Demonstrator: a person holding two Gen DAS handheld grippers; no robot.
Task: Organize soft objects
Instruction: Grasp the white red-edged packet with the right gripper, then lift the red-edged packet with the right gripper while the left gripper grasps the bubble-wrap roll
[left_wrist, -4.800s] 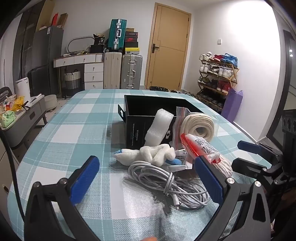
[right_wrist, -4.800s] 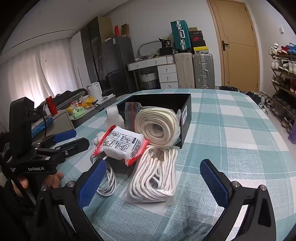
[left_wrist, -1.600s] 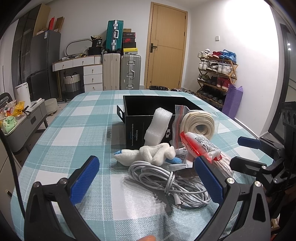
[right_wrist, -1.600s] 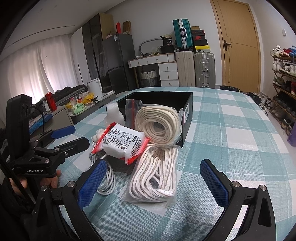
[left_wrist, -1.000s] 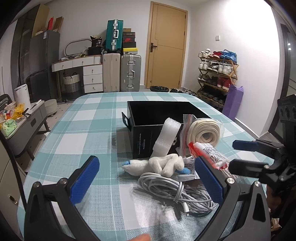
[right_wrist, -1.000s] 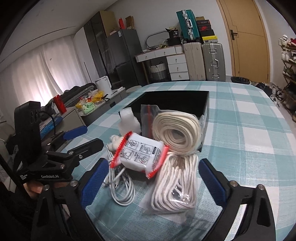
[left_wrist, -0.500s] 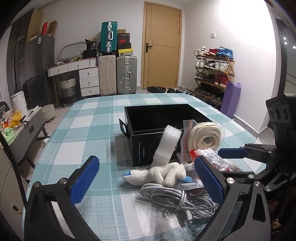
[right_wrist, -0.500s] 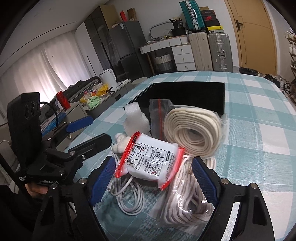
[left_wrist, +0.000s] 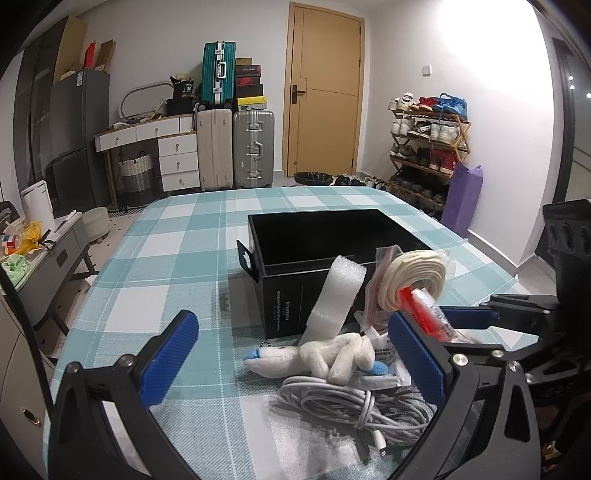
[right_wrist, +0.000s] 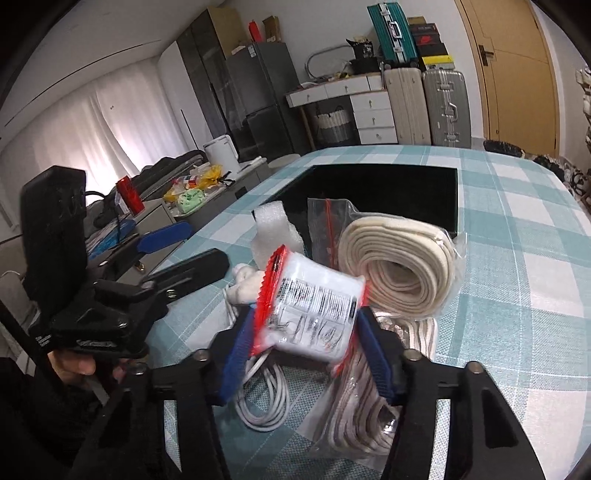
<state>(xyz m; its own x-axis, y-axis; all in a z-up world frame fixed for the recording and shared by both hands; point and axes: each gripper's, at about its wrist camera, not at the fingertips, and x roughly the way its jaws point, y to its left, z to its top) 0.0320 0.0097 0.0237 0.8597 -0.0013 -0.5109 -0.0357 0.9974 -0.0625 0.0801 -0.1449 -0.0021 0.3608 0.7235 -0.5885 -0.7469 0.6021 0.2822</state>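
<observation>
right claw squeezes the red and white packet

the right claw (right_wrist: 306, 339) is clamped on the red and white packet (right_wrist: 314, 310), lifted up. past it sit the bagged rope coil (right_wrist: 399, 254) and the black box (right_wrist: 384, 192). the left claw (left_wrist: 291, 358) is wide apart, holding nothing, with the plush toy (left_wrist: 325, 358) and white cable (left_wrist: 354, 406) between its fingers.

Beside one black box (left_wrist: 332, 236): two bagged ropes (right_wrist: 399, 258), one cable (left_wrist: 354, 406), one plush (left_wrist: 317, 358), one foam piece (left_wrist: 336, 295), one red-edged packet (right_wrist: 314, 306).
</observation>
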